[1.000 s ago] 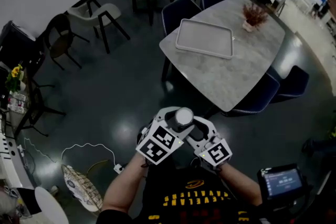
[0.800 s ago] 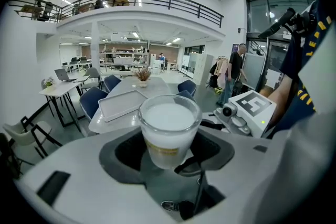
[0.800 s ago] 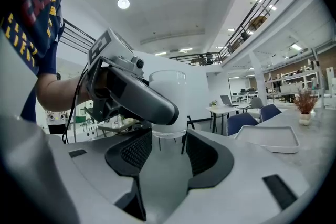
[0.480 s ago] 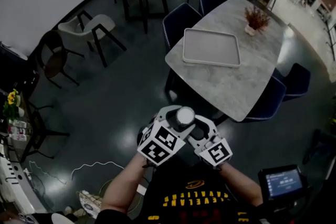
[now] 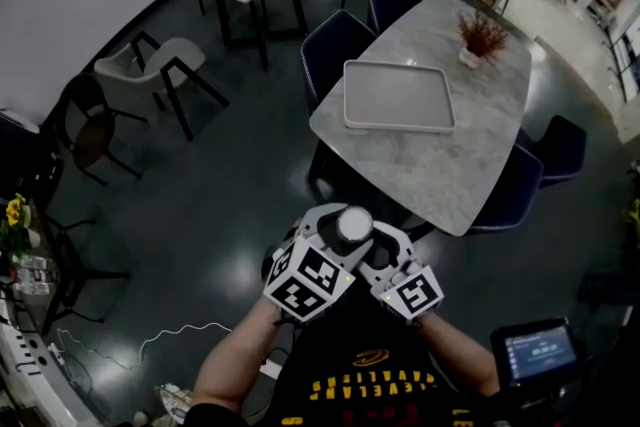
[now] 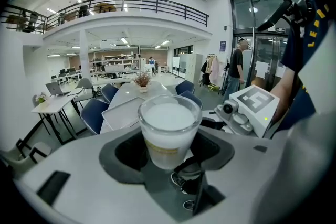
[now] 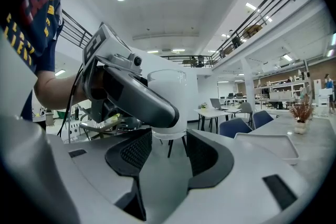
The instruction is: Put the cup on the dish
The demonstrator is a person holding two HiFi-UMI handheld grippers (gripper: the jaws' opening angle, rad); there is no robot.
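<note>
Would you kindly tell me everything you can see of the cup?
The cup is a frosted, translucent white tumbler that tapers toward its base, with a faint tan band around its side. It stands upright in mid-air, gripped by the left tool and at its base by the right tool, short of the table's tray.

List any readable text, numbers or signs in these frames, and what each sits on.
No text here can be quoted.
Shirt: yellow print, upside down, too blurred to read.
Small screen: figures too small to read.
Cup: tan band, no legible print.
Left tool cube, right tool cube: square codes, no words.
</note>
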